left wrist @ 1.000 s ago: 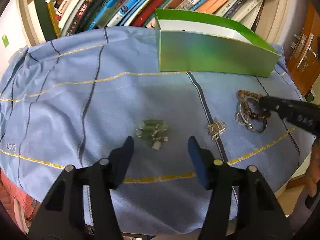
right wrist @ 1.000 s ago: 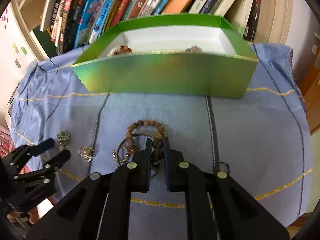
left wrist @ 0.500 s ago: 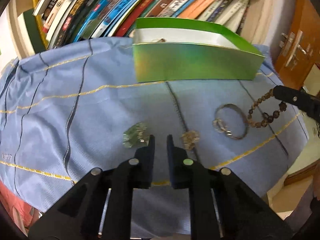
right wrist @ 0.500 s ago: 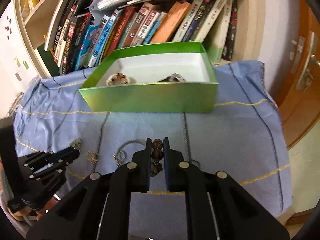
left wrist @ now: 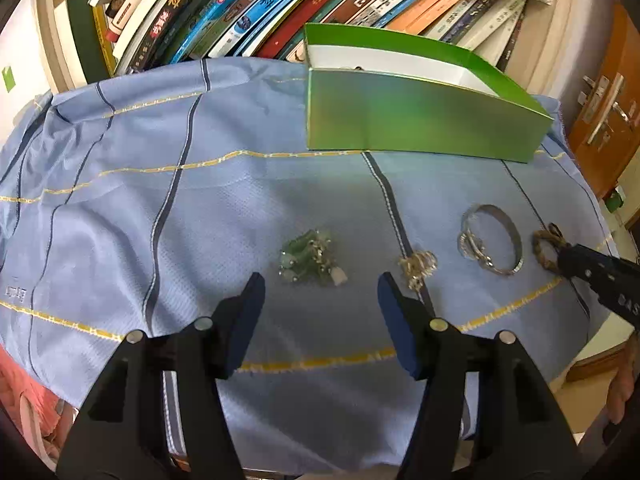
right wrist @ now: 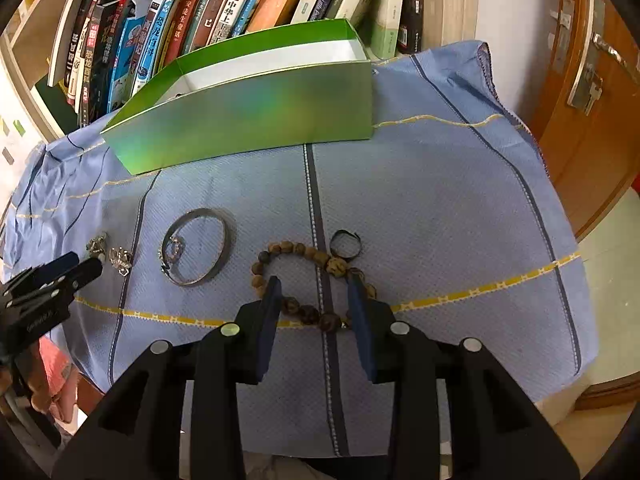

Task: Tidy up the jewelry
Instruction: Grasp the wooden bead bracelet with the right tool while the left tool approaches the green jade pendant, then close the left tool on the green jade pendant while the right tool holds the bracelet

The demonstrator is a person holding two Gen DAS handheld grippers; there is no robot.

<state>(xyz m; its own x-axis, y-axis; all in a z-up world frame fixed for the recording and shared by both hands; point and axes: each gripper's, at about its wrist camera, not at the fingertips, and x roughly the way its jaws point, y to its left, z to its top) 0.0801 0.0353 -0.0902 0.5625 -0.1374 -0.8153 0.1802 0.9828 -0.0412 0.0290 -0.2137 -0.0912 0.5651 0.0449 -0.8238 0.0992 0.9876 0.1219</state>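
Note:
A green box [left wrist: 420, 120] [right wrist: 248, 120] stands at the back of the blue cloth. In front of my open left gripper [left wrist: 320, 294] lie a green bead cluster [left wrist: 310, 258] and a small silver piece [left wrist: 418, 264]. A silver bangle [left wrist: 492, 240] [right wrist: 196, 246] lies further right. My right gripper [right wrist: 314, 298] is open, its fingers on either side of a brown bead bracelet [right wrist: 308, 276] lying on the cloth. A dark ring [right wrist: 346, 244] lies just beyond the bracelet. The right gripper also shows in the left wrist view [left wrist: 568, 254].
Books [left wrist: 280, 8] [right wrist: 224, 12] line the shelf behind the box. A wooden door [right wrist: 592, 100] is at the right. The blue cloth [left wrist: 160, 200] hangs over the table's front edge.
The right gripper, shut on the brown bracelet and lifted, has come down and opened; the bracelet lies on the cloth. The left gripper has opened again by the green cluster.

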